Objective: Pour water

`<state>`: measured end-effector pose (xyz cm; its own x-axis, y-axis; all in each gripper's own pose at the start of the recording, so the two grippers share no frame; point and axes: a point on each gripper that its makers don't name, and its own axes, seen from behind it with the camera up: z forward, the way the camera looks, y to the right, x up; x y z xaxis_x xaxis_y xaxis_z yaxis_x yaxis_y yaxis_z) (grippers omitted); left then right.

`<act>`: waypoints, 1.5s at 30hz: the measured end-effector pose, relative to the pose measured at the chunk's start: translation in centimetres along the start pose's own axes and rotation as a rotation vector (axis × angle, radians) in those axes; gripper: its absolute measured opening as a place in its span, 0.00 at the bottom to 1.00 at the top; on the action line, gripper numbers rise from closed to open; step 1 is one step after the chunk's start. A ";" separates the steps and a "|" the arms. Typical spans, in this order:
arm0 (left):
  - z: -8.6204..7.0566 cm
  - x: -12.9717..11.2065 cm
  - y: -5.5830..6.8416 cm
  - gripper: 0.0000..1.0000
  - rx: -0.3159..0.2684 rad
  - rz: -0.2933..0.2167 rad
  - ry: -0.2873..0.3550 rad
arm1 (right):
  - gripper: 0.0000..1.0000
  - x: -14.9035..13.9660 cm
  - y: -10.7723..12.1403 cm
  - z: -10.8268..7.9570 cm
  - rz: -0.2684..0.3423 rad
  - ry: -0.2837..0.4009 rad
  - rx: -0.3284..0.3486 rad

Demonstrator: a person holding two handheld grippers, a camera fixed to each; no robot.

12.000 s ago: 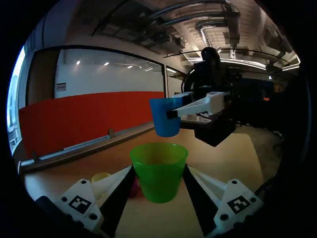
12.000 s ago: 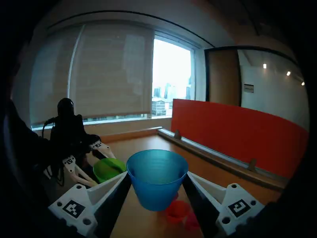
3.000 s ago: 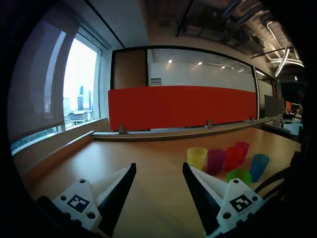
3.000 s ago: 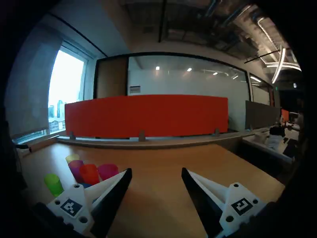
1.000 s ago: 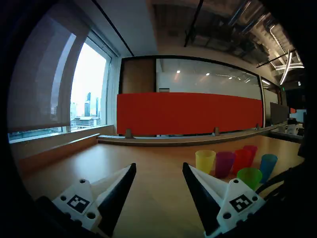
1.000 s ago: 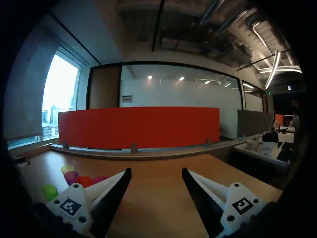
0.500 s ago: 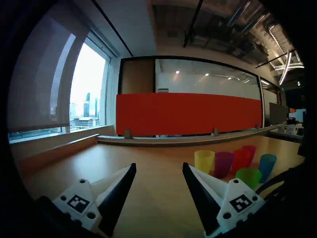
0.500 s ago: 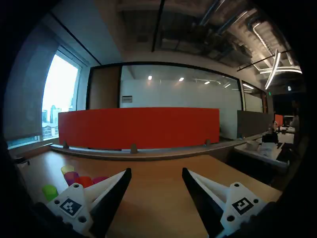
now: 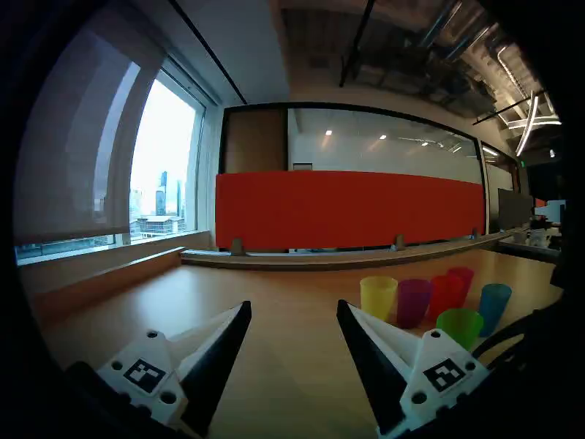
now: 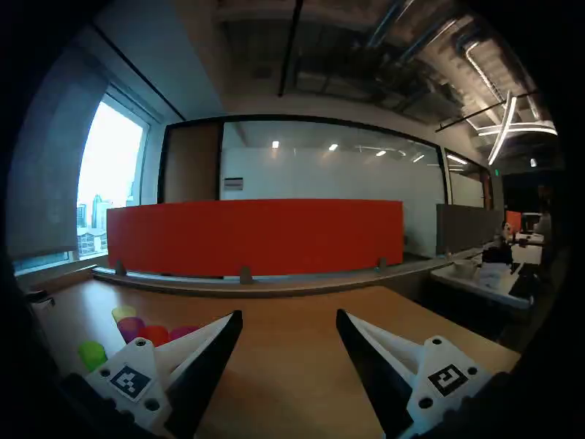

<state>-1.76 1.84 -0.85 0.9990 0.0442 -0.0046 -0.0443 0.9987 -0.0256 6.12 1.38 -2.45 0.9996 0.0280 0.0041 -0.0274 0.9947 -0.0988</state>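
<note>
My left gripper [image 9: 292, 306] hangs spread and empty above the desk [image 9: 219, 289]. The cups stand upright, mouths up, off to its right: yellow cup [image 9: 378, 296], purple cup [image 9: 413, 301], red cup [image 9: 442, 294], blue cup [image 9: 495, 307], with the green cup [image 9: 459, 326] closest, just beside that finger. In the right gripper view the cluster sits low on the left, partly behind a finger of my right gripper [image 10: 289, 316], which is also spread with nothing in it. So the cups lie between the two grippers, and I judge the left one nearer. I cannot tell which cup holds water.
</note>
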 end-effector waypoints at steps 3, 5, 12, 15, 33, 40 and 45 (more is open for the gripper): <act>0.0 0.0 0.0 0.87 0.000 0.000 0.000 | 0.99 0.1 0.0 -0.1 -0.002 0.002 0.002; 0.0 0.0 0.0 0.87 0.000 0.000 0.000 | 0.99 0.2 0.0 -0.2 -0.004 0.003 0.002; 0.0 -0.1 0.0 0.87 0.000 0.000 -0.001 | 0.99 0.2 0.1 -0.4 -0.025 0.025 0.001; 0.0 -0.1 -0.1 0.87 0.000 0.000 -0.001 | 0.99 0.3 0.0 -0.4 -0.035 0.040 -0.001; -0.1 -0.1 0.0 0.87 0.000 0.000 -0.001 | 0.99 -0.8 -2.1 0.1 -0.055 0.115 0.062; -0.1 -0.2 0.0 0.87 0.000 0.000 -0.001 | 0.99 -2.8 -1.9 0.4 -0.040 0.098 0.079; -0.1 -0.2 0.0 0.87 0.000 0.000 -0.001 | 0.99 -3.8 -1.3 0.6 -0.013 0.088 0.075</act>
<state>-1.91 1.80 -0.92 0.9990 0.0444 -0.0040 -0.0445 0.9987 -0.0255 2.35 0.02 -1.69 0.9966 0.0096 -0.0823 -0.0116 0.9996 -0.0247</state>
